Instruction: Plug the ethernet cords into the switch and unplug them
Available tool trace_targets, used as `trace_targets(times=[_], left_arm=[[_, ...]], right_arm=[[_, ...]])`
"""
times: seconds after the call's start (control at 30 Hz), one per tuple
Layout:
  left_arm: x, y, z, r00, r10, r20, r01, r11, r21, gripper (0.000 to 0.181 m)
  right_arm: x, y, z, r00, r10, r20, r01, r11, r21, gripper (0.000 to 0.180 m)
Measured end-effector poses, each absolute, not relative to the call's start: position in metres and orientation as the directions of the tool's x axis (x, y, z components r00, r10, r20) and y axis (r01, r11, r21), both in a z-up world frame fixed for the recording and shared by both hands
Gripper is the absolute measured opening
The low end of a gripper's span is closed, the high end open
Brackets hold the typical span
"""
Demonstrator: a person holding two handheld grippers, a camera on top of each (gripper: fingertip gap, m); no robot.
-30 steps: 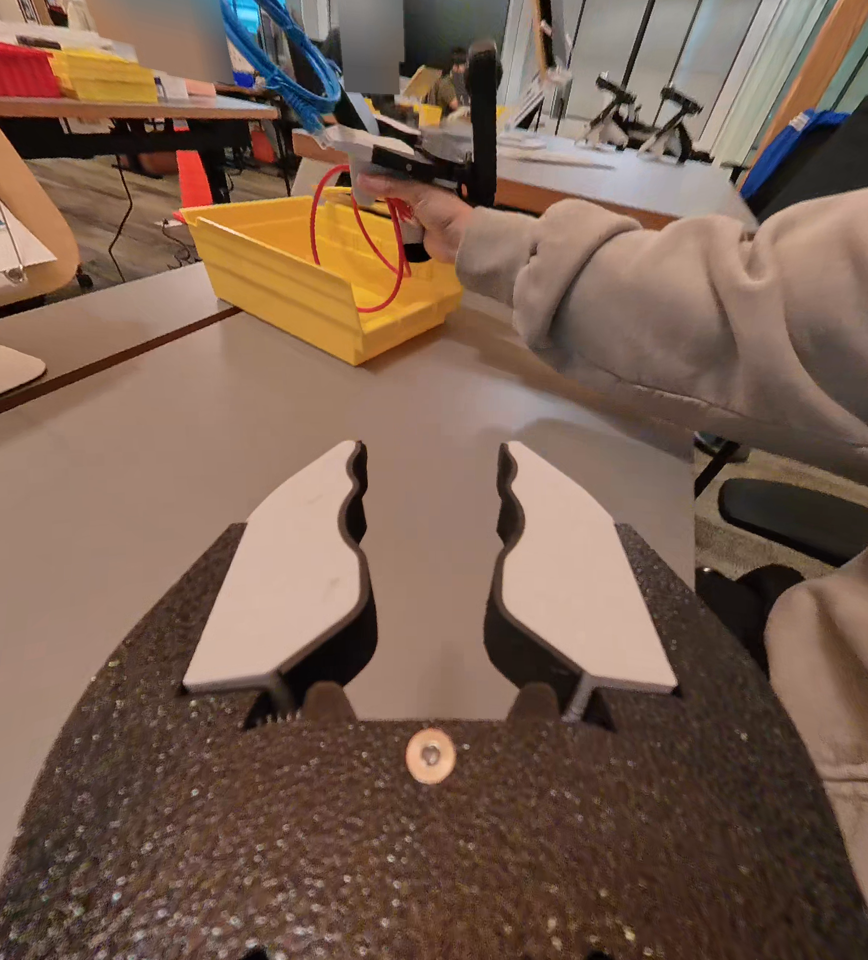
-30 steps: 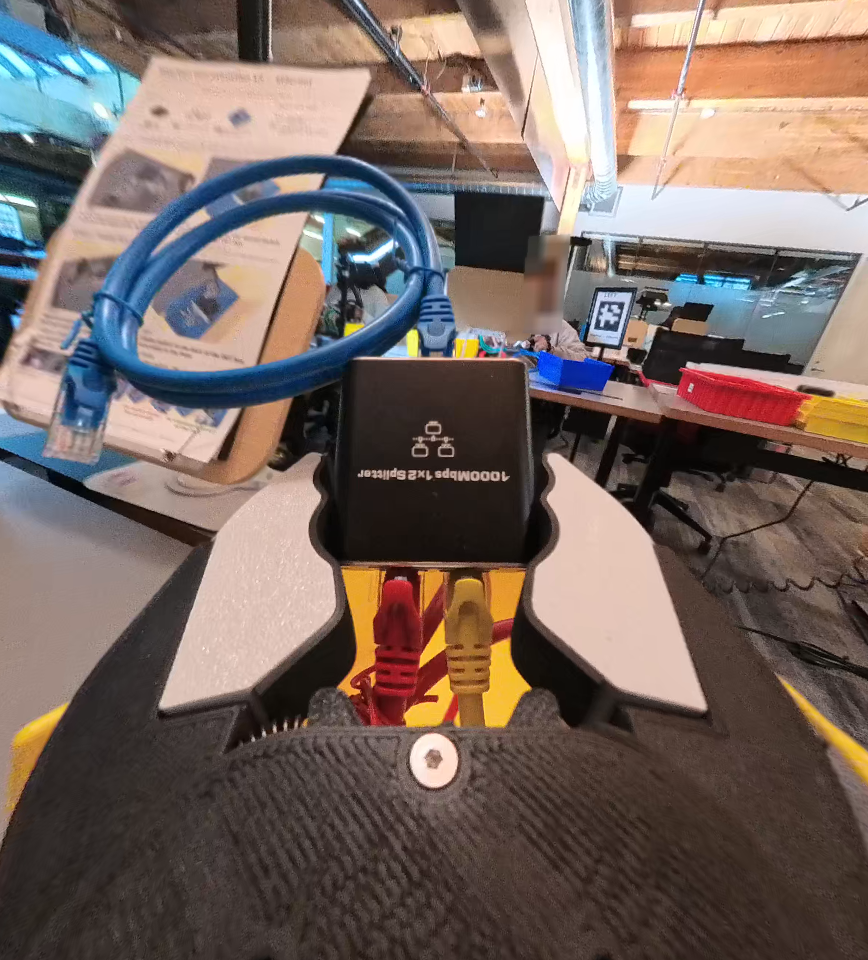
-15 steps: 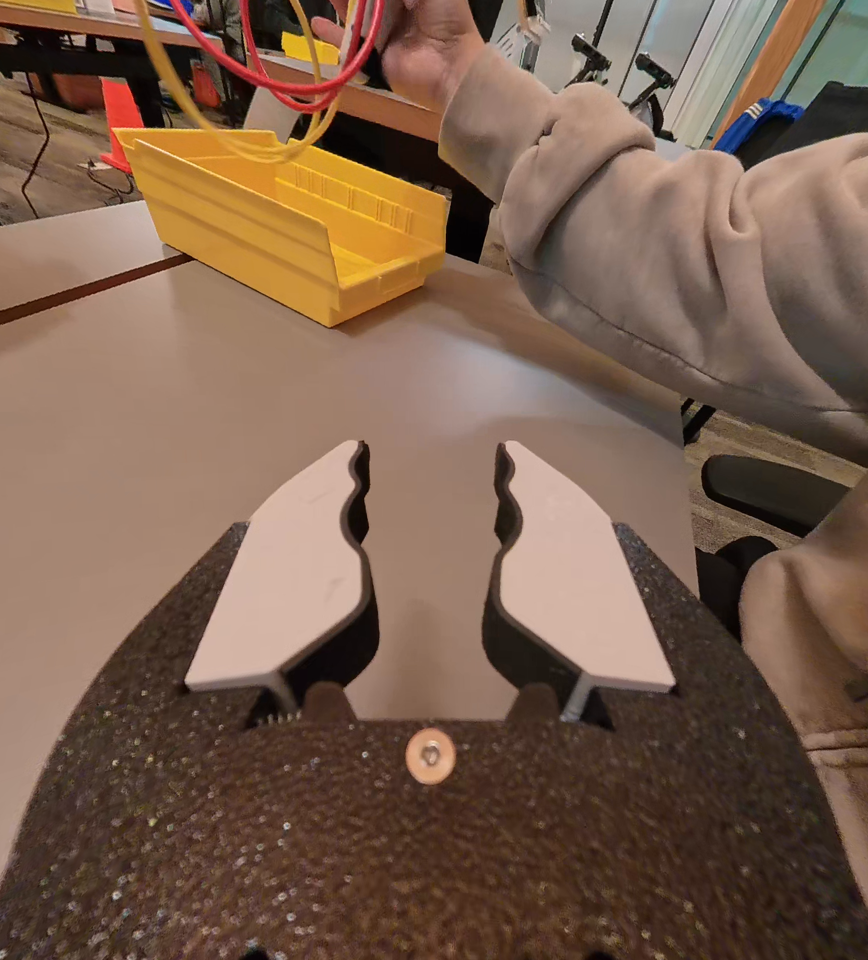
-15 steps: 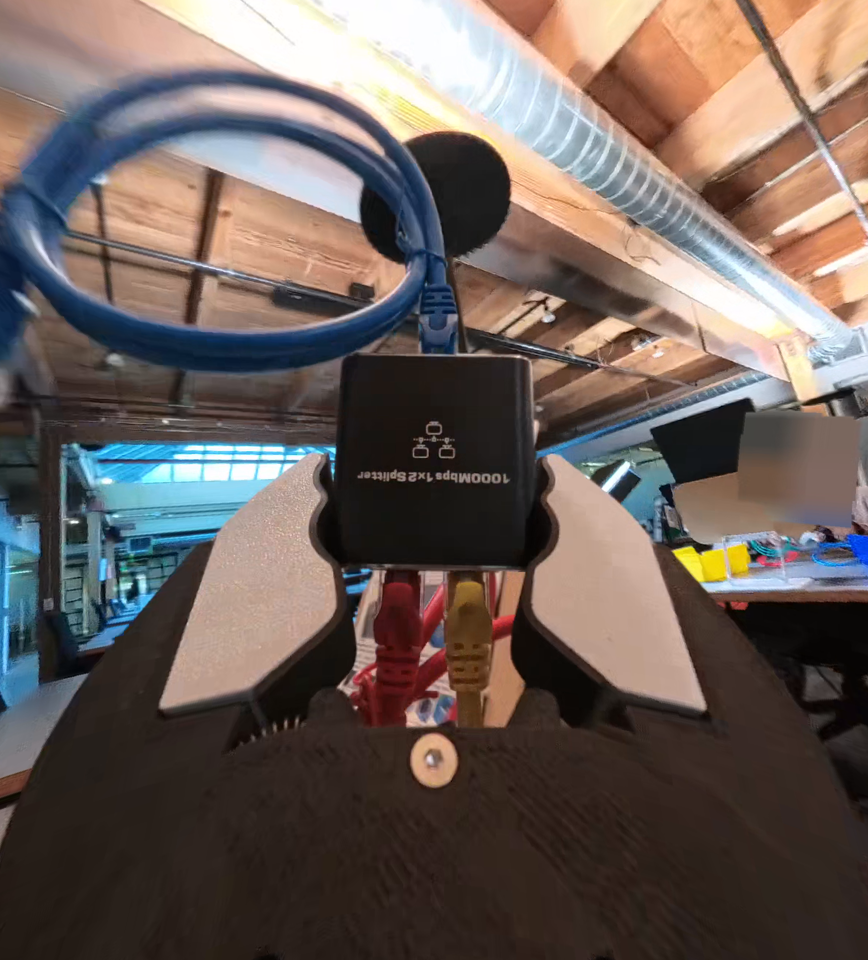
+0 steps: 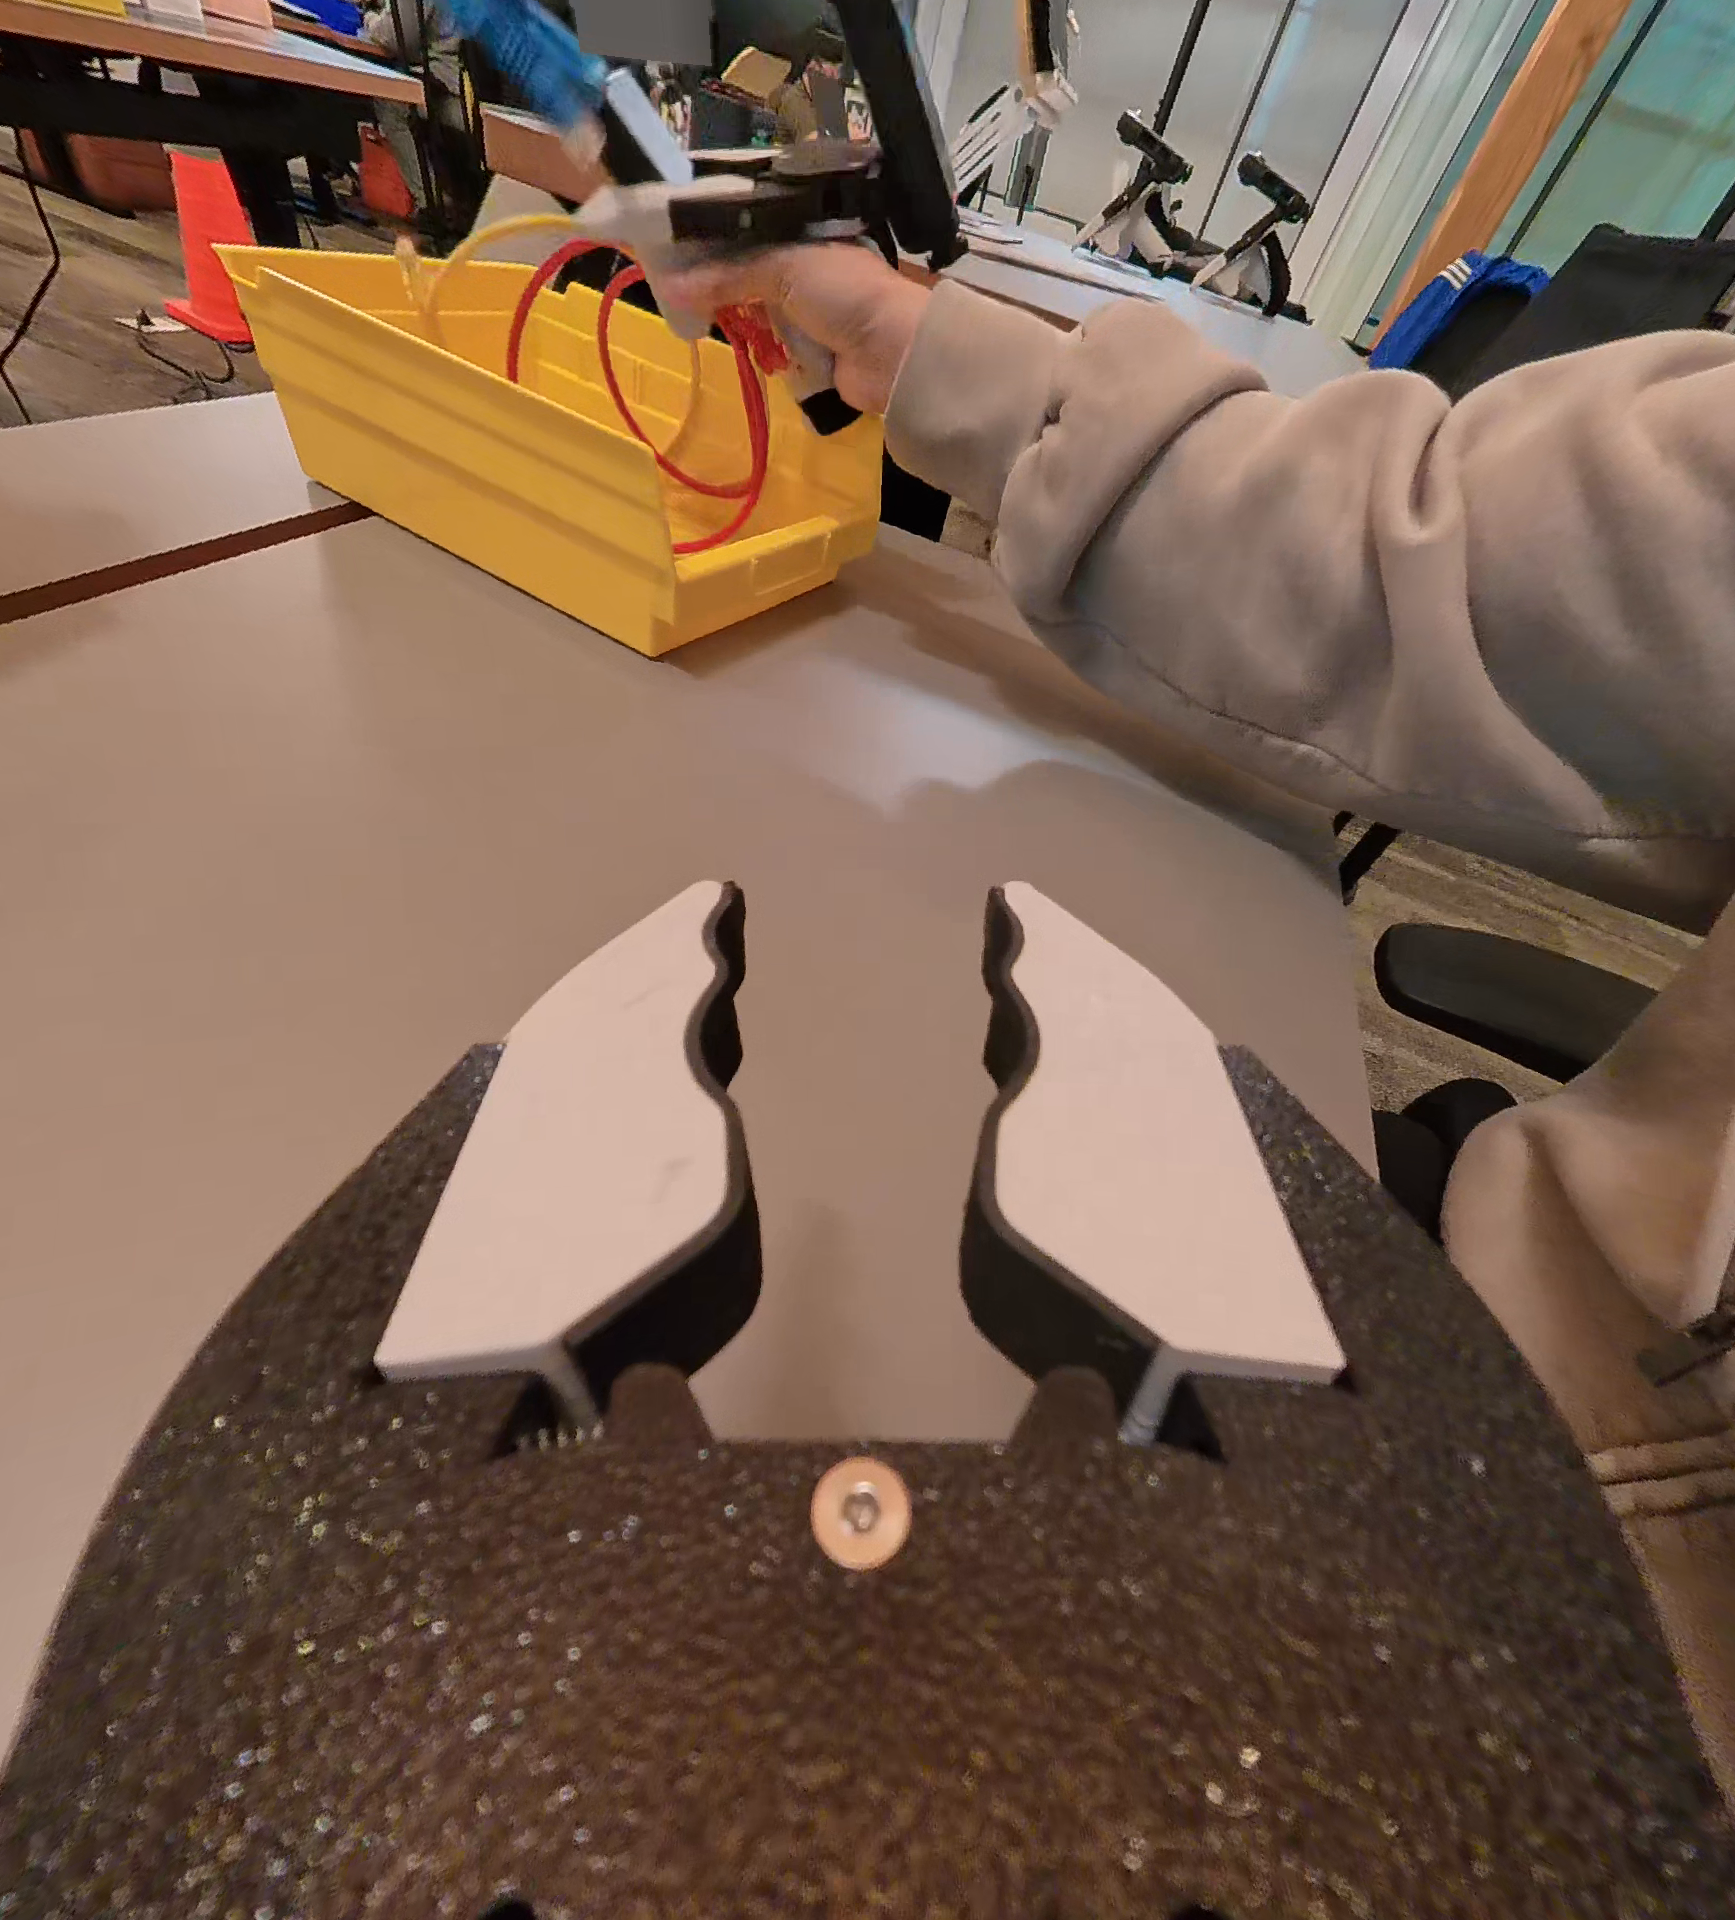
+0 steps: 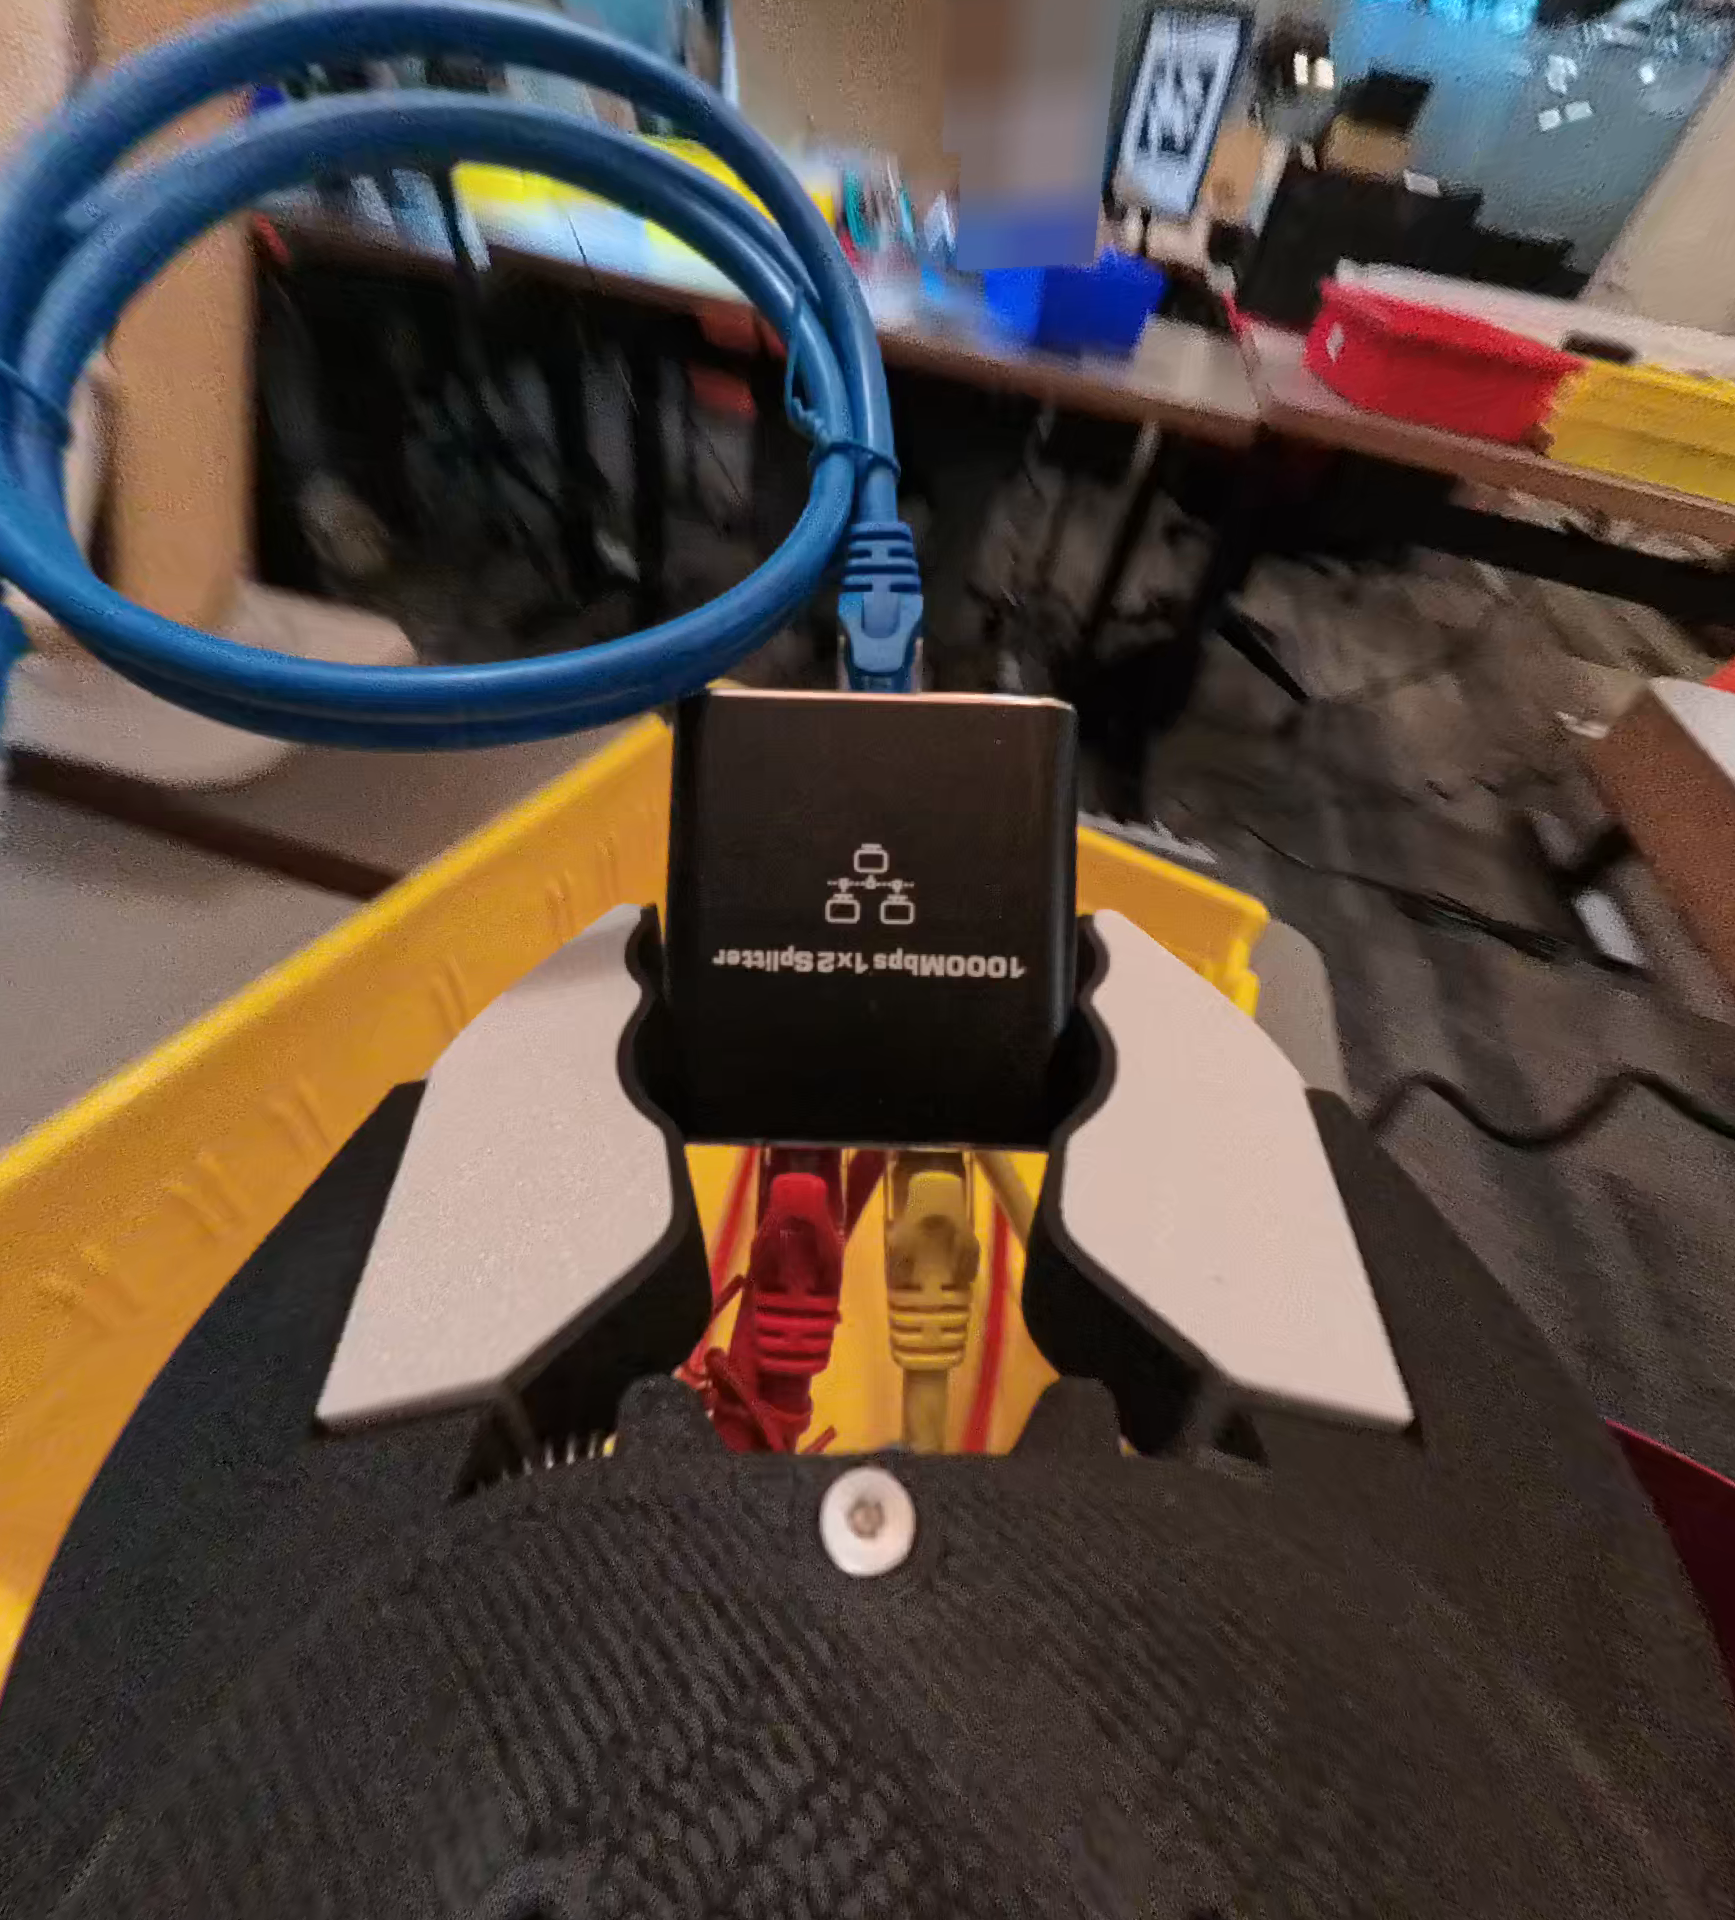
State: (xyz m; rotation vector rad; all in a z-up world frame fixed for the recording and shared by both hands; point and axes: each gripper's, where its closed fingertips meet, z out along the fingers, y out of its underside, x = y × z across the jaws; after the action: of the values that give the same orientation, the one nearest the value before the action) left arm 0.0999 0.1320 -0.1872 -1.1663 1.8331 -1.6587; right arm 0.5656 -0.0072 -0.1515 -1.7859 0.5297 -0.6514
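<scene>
Your right gripper (image 6: 868, 997) grips the black switch (image 6: 868, 914) above the yellow bin (image 6: 219, 1132); the blue cord (image 6: 406, 686), red cord (image 6: 790, 1299) and yellow cord (image 6: 930, 1299) sit plugged in. Your left gripper (image 5: 861, 925) is spread, empty, over the table (image 5: 271, 883).

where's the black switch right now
The black switch is clamped in the right hand-held gripper, centre of the right wrist view, held over the yellow bin.

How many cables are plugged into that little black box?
3. The blue cable enters the far end of the black box; the red cable and yellow cable sit side by side at its near end. Other ports may be hidden.
</scene>
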Motion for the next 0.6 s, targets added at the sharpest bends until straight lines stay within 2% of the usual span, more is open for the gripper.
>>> trace_targets(times=[0.1,0.17,0.27,0.4,0.6], left_arm=[[0.098,0.129,-0.187,-0.573,-0.789,0.221,-0.307,-0.044,-0.951,0.043],[0.096,0.127,-0.187,-0.576,-0.789,0.213,-0.311,-0.03,-0.95,0.043],[0.09,0.124,-0.186,-0.582,-0.789,0.198,-0.312,-0.008,-0.95,0.043],[0.08,0.119,-0.182,-0.591,-0.786,0.179,-0.308,0.014,-0.951,0.043],[0.068,0.107,-0.174,-0.612,-0.776,0.154,-0.283,0.033,-0.959,0.043]], right_arm=[[0.562,-0.014,-0.17,0.671,-0.666,0.325,-0.079,-0.5,-0.862,0.075],[0.557,-0.015,-0.175,0.639,-0.656,0.401,-0.072,-0.571,-0.818,0.076],[0.541,0.0,-0.187,0.716,-0.64,0.278,-0.124,-0.509,-0.852,0.077],[0.525,0.001,-0.202,0.782,-0.604,0.155,-0.238,-0.519,-0.821,0.08],[0.515,-0.004,-0.2,0.798,-0.579,0.164,-0.198,-0.51,-0.837,0.058]])
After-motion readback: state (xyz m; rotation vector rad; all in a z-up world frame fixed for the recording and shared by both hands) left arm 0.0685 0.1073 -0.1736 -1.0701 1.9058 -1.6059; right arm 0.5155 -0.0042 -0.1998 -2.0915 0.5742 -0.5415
